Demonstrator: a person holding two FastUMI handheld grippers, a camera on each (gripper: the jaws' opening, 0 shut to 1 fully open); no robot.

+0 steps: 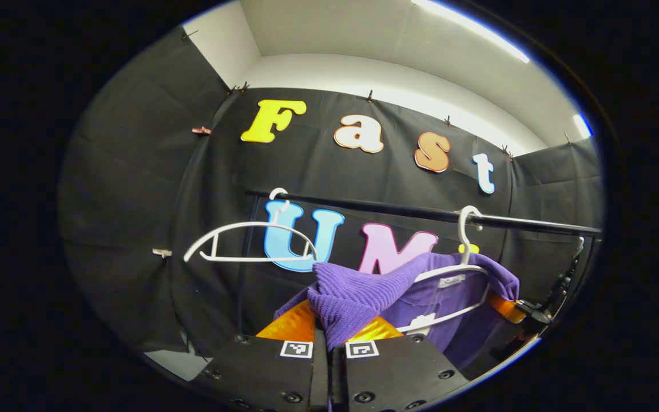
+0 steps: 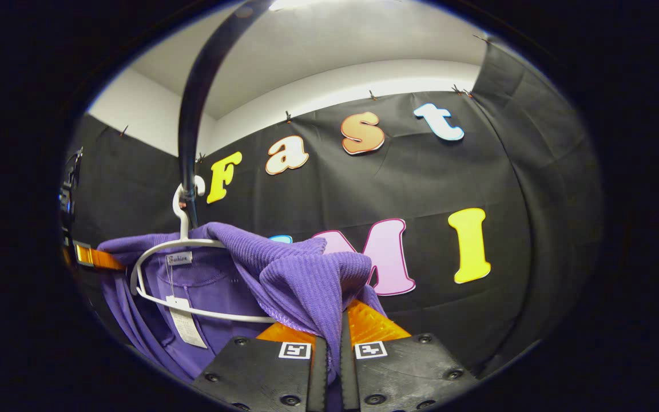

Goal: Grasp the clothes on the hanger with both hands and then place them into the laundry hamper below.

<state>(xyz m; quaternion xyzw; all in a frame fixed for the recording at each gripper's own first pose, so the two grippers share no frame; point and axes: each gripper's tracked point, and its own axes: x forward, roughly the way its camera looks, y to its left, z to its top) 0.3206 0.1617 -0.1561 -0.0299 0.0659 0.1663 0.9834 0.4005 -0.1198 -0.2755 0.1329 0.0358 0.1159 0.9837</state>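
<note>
garment (image 1: 364,297): purple ribbed knit, neck label and paper tag shown | state: draped on white hanger (image 1: 455,286), both shoulders bunched and lifted | hanger: hooked on black rail (image 1: 421,214)

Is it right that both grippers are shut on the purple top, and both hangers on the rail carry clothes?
Not quite. Both grippers, left and right, pinch the purple top, but the left gripper view shows only one hanger carrying it; the other hanger on the rail is bare.
</note>
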